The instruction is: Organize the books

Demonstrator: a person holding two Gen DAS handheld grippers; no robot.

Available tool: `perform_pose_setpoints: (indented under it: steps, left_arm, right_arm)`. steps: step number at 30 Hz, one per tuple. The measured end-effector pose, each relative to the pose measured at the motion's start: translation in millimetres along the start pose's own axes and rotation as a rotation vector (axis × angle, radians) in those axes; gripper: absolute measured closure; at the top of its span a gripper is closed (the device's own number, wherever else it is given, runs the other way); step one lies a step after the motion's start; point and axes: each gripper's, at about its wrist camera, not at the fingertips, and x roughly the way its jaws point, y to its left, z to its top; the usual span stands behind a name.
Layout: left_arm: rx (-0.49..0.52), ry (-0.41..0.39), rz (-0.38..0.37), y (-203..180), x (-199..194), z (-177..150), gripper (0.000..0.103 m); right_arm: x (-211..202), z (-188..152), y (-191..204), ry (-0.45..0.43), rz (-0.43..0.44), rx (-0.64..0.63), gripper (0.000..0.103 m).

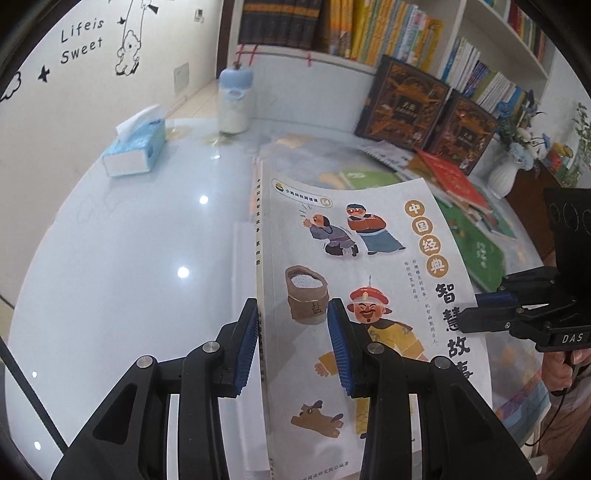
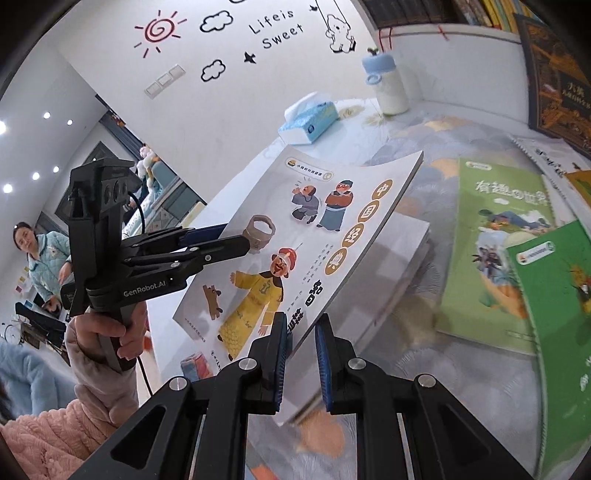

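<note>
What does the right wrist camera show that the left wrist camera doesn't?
Only the right wrist view shows the sun drawing on the wall, a seated person and the hand under the left tongs. Only the left wrist view shows the white vase and bookshelf. Both show the storybook, tissue box and bottle.

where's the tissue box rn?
The tissue box sits on the table, far-left in the left wrist view, near the wall and just left of the blue-lidded bottle; in the right wrist view it lies beyond the held book.
</note>
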Motion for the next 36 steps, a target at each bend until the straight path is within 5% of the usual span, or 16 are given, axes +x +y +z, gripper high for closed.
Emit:
perform_pose_setpoints:
  steps: [16,32,36]
  left_arm:
    - [0.019,0.054,0.046,11.1,29.2,-12.8,0.064]
    - [-0.022,0.054,0.105,7.2,25.0,-10.4,0.063]
    - [-0.01,0.063,0.104,-5.7,26.9,-10.1,0.063]
  right_arm:
    - [42.8,-1.3,-24.4,0.093,-0.032,0.086,0.087]
    - [15.4,-10.0,-42.4,0.052,-0.088,0.162,0.083]
    - [3.5,-21.2,-61.5,0.039,-0.089,0.217,0.072]
